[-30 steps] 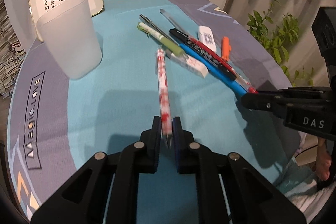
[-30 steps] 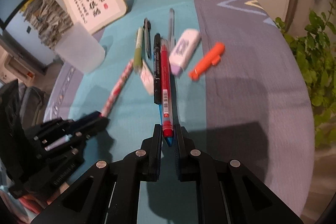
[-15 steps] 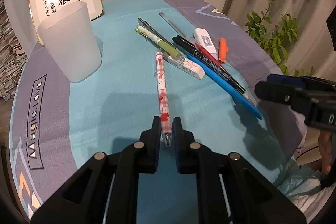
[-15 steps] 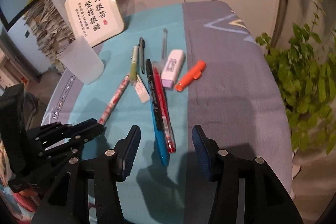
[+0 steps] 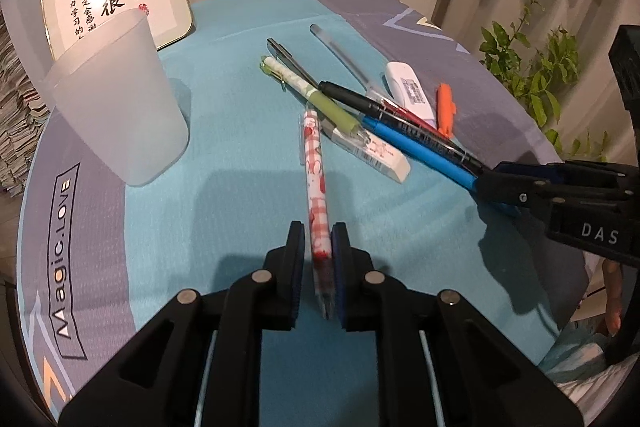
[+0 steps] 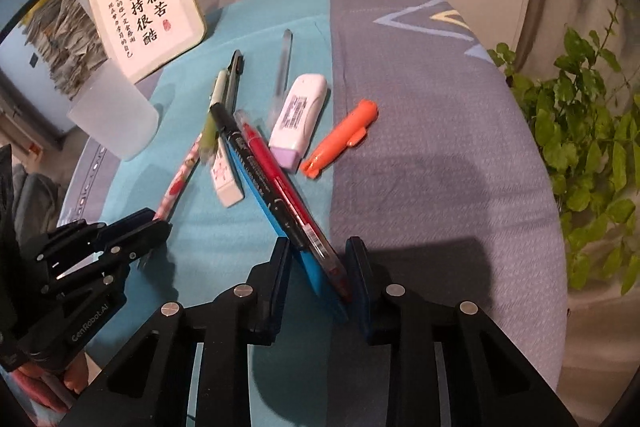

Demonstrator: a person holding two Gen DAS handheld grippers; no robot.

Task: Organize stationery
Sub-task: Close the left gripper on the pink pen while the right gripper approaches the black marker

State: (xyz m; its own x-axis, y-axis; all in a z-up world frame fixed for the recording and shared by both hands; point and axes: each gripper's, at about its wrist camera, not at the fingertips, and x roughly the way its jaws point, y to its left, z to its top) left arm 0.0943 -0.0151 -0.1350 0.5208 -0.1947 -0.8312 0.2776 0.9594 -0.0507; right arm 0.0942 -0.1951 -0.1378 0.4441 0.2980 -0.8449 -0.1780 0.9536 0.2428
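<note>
Left claw point(image 5: 316, 259) is clamped on the patterned pen point(image 5: 314, 163); right claw point(image 6: 318, 267), narrowly parted, straddles blue pen point(image 6: 276, 211) and red pen point(image 6: 288, 187) on the surface point(image 6: 420, 155).

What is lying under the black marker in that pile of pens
The black marker lies across a blue pen, beside a red pen. Its far end crosses the green pen. Whether anything else sits beneath the pile is hidden.
</note>
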